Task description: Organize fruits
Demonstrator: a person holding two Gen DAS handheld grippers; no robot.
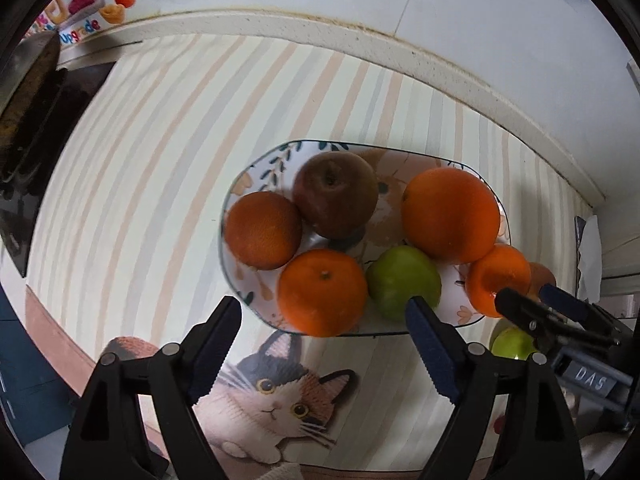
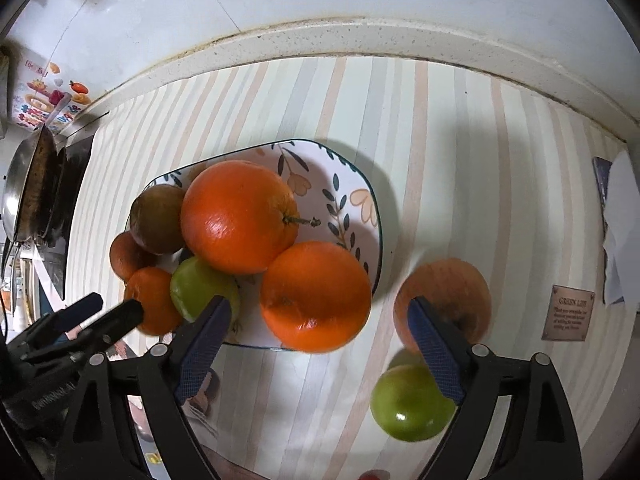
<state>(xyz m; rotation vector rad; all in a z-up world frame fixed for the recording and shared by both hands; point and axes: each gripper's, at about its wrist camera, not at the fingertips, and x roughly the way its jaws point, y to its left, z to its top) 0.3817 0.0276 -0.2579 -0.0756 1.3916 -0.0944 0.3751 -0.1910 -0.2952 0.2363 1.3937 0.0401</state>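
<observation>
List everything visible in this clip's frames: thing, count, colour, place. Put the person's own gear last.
plate: one, white with leaf pattern, middle of the striped mat
oranges on plate: four, orange, one largest at the back, one at the near right rim
brown apple: one, reddish brown, back left of plate
green apple on plate: one, green, near edge
loose apple: one, orange-brown, on the mat right of the plate
loose green apple: one, green, on the mat nearer the camera
mat: one, pastel stripes with cat picture, on the counter
pan: one, metal, far left
left claw: open, above the plate's near edge
right claw: open, above the plate's right end
</observation>
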